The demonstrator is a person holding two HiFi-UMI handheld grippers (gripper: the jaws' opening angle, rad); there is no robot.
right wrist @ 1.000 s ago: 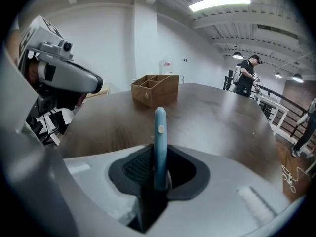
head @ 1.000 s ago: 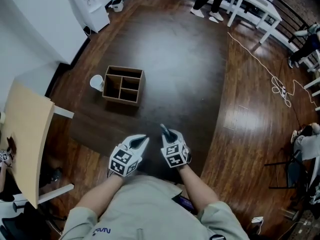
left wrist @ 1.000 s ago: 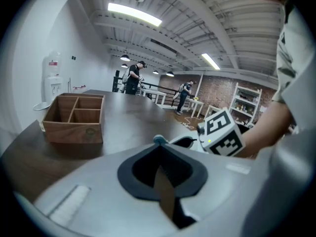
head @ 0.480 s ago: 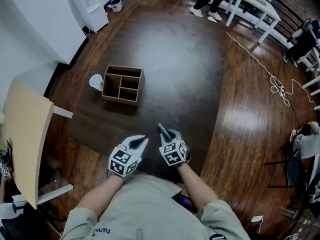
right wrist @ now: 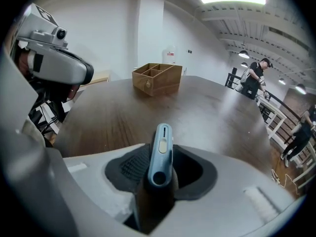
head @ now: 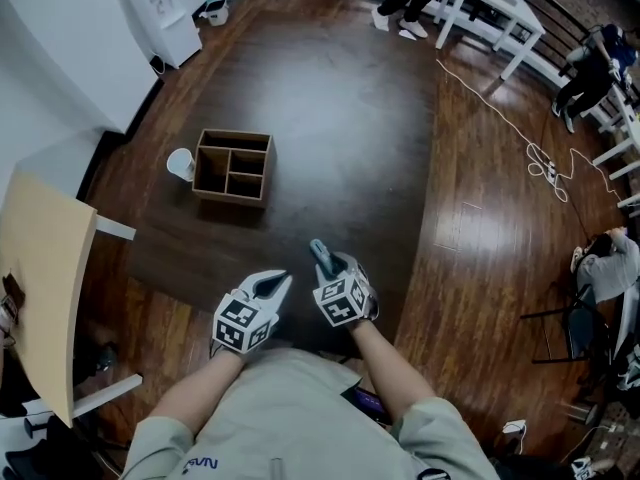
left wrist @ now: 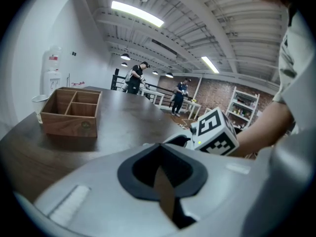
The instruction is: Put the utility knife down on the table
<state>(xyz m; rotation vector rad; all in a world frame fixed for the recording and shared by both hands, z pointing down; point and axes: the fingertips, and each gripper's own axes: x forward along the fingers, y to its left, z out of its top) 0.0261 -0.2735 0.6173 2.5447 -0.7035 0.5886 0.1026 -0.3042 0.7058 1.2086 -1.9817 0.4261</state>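
Note:
A light blue utility knife [right wrist: 160, 154] stands between the jaws of my right gripper [right wrist: 161, 171], its end pointing out over the dark table [head: 340, 118]. The jaws are opening: a gap shows beside the knife, baring the left textured pad [right wrist: 132, 166]. From the head view, the knife [head: 320, 255] sticks out of the right gripper [head: 334, 266] near the table's front edge. Beside it, my left gripper [head: 282, 282] is shut with nothing in it. In its own view the left gripper [left wrist: 163, 181] shows only a thin slit.
A wooden compartment box [head: 232, 167] sits mid-table with a white paper cup [head: 181, 163] at its left side. A light wooden tabletop [head: 45, 288] stands at the left. People and white tables [head: 490, 13] are far across the room, and a cable [head: 520, 133] lies on the floor.
The head view has shifted slightly. The right gripper and knife have tilted a little to the left. The left gripper has stayed put.

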